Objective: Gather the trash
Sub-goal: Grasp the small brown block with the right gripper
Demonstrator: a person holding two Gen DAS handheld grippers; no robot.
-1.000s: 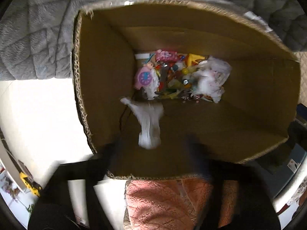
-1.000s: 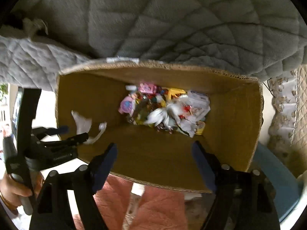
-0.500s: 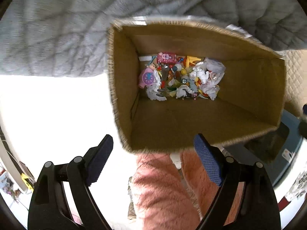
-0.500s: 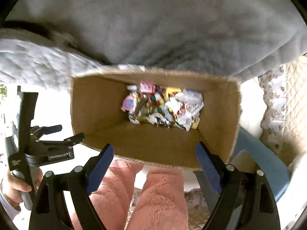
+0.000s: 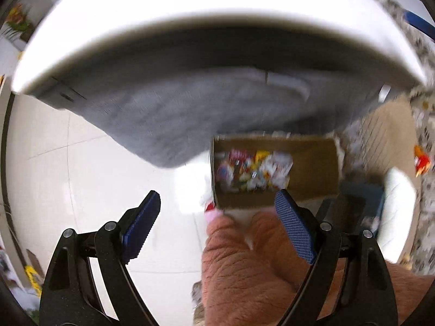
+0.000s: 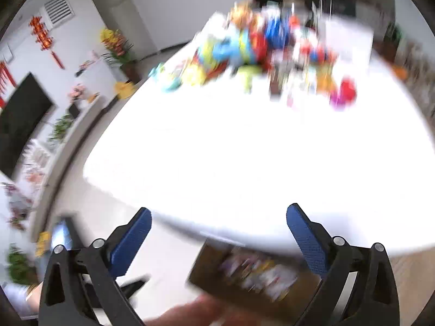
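A brown cardboard box [image 5: 312,163] stands on the floor far below, with crumpled white tissue and bright wrappers [image 5: 252,168] in its bottom. My left gripper [image 5: 217,209] hangs high above it, pointing down, open and empty. My right gripper [image 6: 217,222] is open too, its jaws still opening with nothing between them. It faces a white table top [image 6: 244,149]. A blurred heap of colourful items [image 6: 272,51] lies at the table's far side. The box [image 6: 217,271] shows below the table edge in the right wrist view.
A grey quilted cover [image 5: 204,108] hangs under the white table edge [image 5: 190,13] above the box. A person's pink fleecy legs [image 5: 244,271] are below the left gripper. White tiled floor [image 5: 95,176] spreads to the left. A television [image 6: 21,116] and shelves line the left wall.
Both grippers have risen fast, away from the box, which now looks small. The tissue that fell from the left gripper lies in the box. The right gripper has tilted up over the table top.
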